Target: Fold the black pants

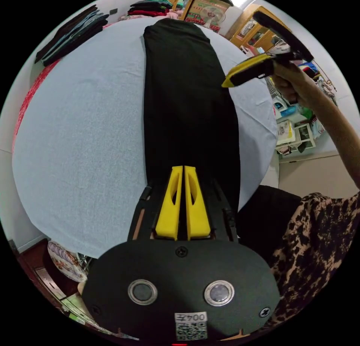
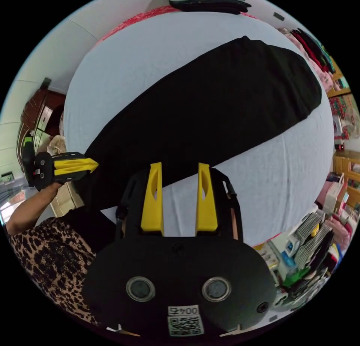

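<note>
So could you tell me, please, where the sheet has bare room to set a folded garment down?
The widest free patch of the sheet lies between the black pants and the dark pile at its far corner. A narrower strip runs along the pants' other side, by the right gripper. Beyond that edge the floor clutter is crowded.

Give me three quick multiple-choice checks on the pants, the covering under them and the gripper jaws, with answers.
1. Where do the black pants lie?
A. flat on the bed
B. on the floor
C. over a chair

2. What colour is the sheet under them?
A. red
B. light blue
C. green

3. How do the right gripper jaws stand?
A. shut on the pants
B. shut on nothing
C. open

Answers: 1 A, the pants stretch long across the sheet. 2 B, pale blue cloth surrounds them. 3 C, sheet shows between the jaws; the left gripper is shut.
</note>
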